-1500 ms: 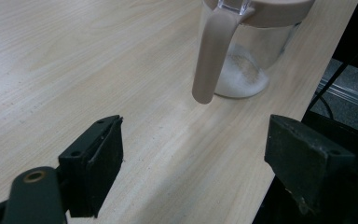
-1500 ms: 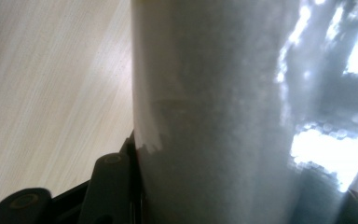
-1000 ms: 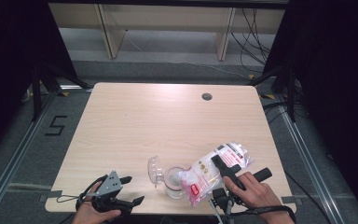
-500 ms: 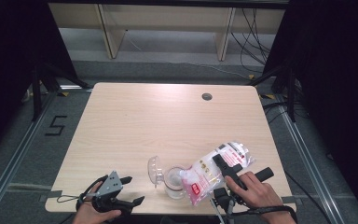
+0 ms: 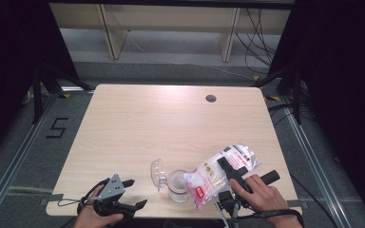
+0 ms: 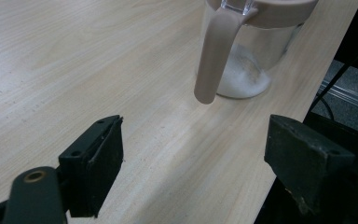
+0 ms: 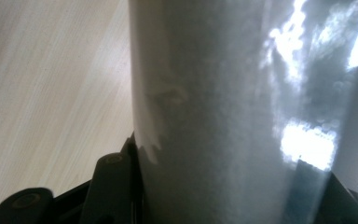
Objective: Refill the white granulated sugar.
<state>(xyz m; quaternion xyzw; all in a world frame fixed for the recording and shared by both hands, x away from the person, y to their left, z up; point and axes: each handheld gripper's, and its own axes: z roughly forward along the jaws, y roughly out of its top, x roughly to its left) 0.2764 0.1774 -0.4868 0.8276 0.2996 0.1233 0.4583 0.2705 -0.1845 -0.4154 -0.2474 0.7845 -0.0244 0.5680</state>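
Observation:
A clear jar (image 5: 177, 186) with white powder in its bottom stands near the table's front edge, its pinkish lid (image 5: 157, 172) flipped open to the left. My right gripper (image 5: 229, 169) is shut on a clear plastic bag of white powder (image 5: 221, 172), which lies tilted with its lower end at the jar's mouth. In the right gripper view the bag (image 7: 223, 112) sits between the jaws. My left gripper (image 5: 136, 192) rests open at the front left, apart from the jar. In the left gripper view, the jar (image 6: 249, 51) and its lid strap (image 6: 212, 60) stand ahead of the left gripper (image 6: 191, 154).
A round cable hole (image 5: 211, 98) sits at the table's far right. The wooden table (image 5: 161, 123) stretches bare behind the jar. A floor mark "5" (image 5: 57, 128) lies left of the table, and shelf legs (image 5: 228, 33) stand behind it.

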